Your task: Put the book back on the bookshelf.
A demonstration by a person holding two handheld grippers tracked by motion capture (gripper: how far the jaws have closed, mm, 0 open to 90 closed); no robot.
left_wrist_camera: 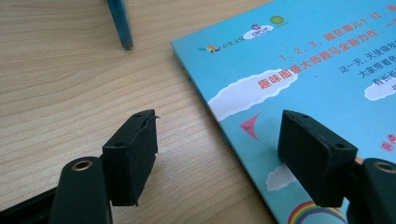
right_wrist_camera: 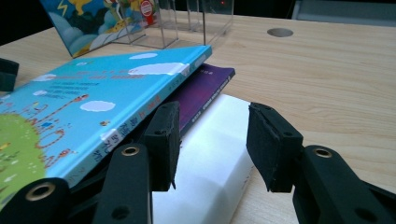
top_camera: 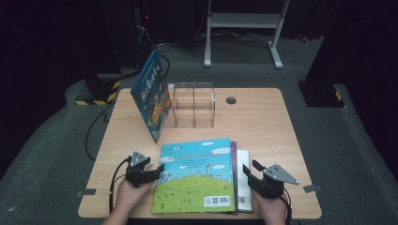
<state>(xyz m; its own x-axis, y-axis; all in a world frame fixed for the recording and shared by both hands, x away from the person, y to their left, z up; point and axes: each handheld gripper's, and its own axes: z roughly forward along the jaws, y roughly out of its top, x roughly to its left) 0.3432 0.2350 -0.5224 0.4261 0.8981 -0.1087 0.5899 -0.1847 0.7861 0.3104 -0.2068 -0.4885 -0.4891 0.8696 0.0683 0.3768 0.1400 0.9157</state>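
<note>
Right now the left gripper (top_camera: 158, 171) has its fingers (left_wrist_camera: 133, 149) spread around the blue book's (top_camera: 197, 176) edge, ready to lift it. Over on the other side, the right gripper (top_camera: 248, 171) waits with fingers spread above the white book (right_wrist_camera: 210, 163), pinching nothing.

Stack of three books at the 6 o'clock edge of the bench (top_camera: 263, 117), lying flat. Top book (top_camera: 197, 176) — hardcover, sky-blue cover with white clouds, green hill and a barcode near its 5 o'clock corner; closed, slightly skewed on the pile. Purple book (right_wrist_camera: 205, 86) beneath it, showing as a narrow strip along the 3 o'clock side. White book (right_wrist_camera: 210, 158) lowest — it juts out furthest toward 3 o'clock, its plain cover bare in the right gripper view.
</note>
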